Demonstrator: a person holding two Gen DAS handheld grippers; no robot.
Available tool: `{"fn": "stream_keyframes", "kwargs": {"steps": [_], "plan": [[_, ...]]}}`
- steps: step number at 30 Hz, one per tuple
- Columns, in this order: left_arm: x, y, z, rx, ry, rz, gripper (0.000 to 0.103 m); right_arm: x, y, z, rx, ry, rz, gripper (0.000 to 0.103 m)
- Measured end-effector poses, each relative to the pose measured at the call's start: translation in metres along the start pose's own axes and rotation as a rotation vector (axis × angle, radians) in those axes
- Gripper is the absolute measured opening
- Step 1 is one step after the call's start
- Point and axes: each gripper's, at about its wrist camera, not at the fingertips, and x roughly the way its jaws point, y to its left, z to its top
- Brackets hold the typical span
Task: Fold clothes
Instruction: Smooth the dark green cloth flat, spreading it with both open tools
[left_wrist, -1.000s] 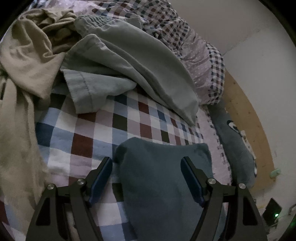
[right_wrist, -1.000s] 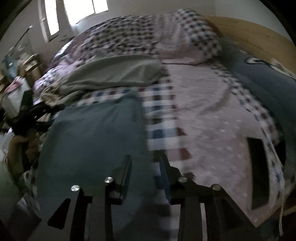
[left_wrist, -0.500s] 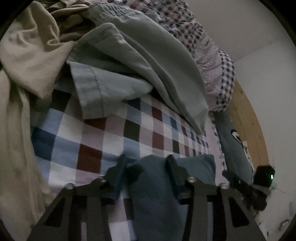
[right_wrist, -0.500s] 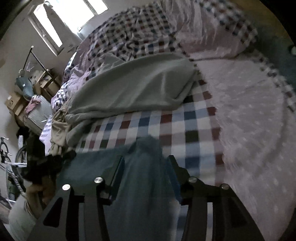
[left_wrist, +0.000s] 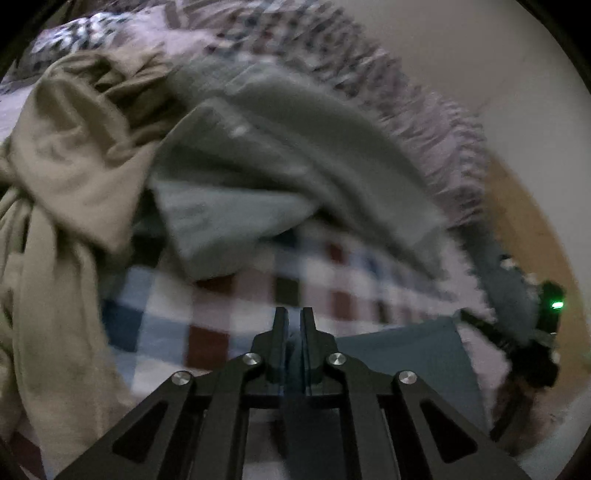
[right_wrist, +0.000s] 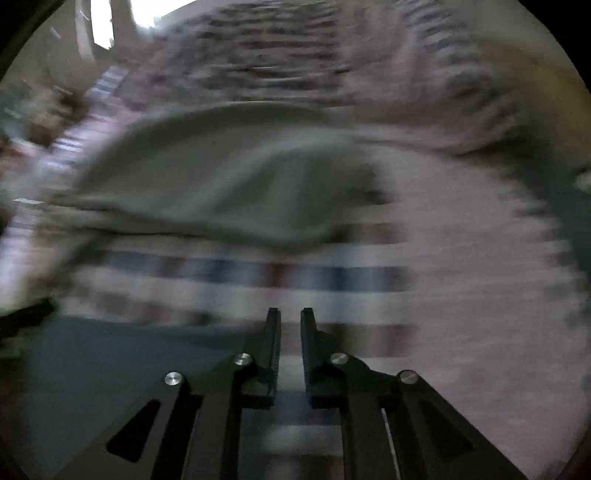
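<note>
Blue-grey cloth, the garment (left_wrist: 406, 354) being folded, lies on the checked bedspread (left_wrist: 207, 302) at the near edge of the bed, right under both tools. The left gripper (left_wrist: 293, 325) has just been closing and now pinches a fold of that blue cloth between its nearly touching fingers. The right gripper (right_wrist: 290, 325) has just been closing too; its fingers stand close together with a narrow slit between them, and through the blur I cannot tell whether any cloth is caught there, though the garment spreads just to its left. By my reading the fold is only starting: one piece is gripped at its edge, not yet doubled over. Farther back a grey-green garment (left_wrist: 295, 147) and a beige one (left_wrist: 66, 184) lie crumpled and untouched, so most of the work remains. No brand, label or writing can be read anywhere
</note>
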Motion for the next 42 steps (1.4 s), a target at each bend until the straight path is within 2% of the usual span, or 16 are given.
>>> {"fn": "stream_keyframes", "kwargs": {"steps": [1,2,4,6,7,8,9,11,13,16,20,23,32,35,39,42], "plan": [[0.0,0.004,0.0,-0.014,0.003,0.014,0.01,-0.002,-0.003,0.0,0.021,-0.002,-0.038,0.014],[-0.005,0.004,0.002,-0.014,-0.007,0.025,0.015,-0.009,-0.006,-0.001,0.051,-0.011,-0.021,0.014],[-0.021,-0.003,0.006,0.029,-0.06,0.071,0.034,-0.029,0.002,-0.005,0.064,-0.05,0.026,0.014],[-0.039,-0.017,0.008,0.077,-0.115,0.046,0.06,-0.049,0.014,-0.008,0.055,-0.088,0.079,0.017],[-0.047,-0.027,0.007,0.109,-0.137,0.023,0.065,-0.058,0.024,-0.01,0.044,-0.105,0.114,0.022],[-0.05,-0.037,0.006,0.147,-0.143,0.01,0.073,-0.061,0.034,-0.011,0.034,-0.108,0.138,0.038],[-0.051,-0.048,0.002,0.19,-0.143,-0.001,0.077,-0.063,0.044,-0.012,0.02,-0.109,0.163,0.043],[-0.053,-0.07,-0.006,0.276,-0.136,-0.018,0.077,-0.056,0.068,-0.014,-0.041,-0.09,0.207,0.043],[-0.042,-0.086,-0.018,0.348,-0.103,-0.016,0.077,-0.044,0.083,-0.016,-0.087,-0.063,0.21,0.043],[-0.014,-0.098,-0.034,0.428,-0.013,0.04,0.077,-0.023,0.099,-0.022,-0.145,-0.017,0.21,0.043],[0.018,-0.091,-0.053,0.491,0.084,0.107,0.077,0.005,0.092,-0.034,-0.172,0.041,0.162,0.043],[0.018,-0.092,-0.06,0.524,0.063,0.12,0.078,0.012,0.084,-0.044,-0.162,0.02,0.204,0.044],[0.021,-0.095,-0.065,0.561,0.029,0.145,0.08,0.009,0.087,-0.048,-0.173,-0.001,0.201,0.047],[0.02,-0.093,-0.067,0.56,0.024,0.144,0.08,-0.007,0.087,-0.051,-0.174,-0.014,0.179,0.048],[0.019,-0.092,-0.068,0.559,0.02,0.144,0.081,-0.035,0.091,-0.06,-0.093,-0.036,0.192,0.052],[0.02,-0.092,-0.068,0.558,0.019,0.14,0.081,-0.057,0.103,-0.078,-0.115,-0.045,0.206,0.052]]}}
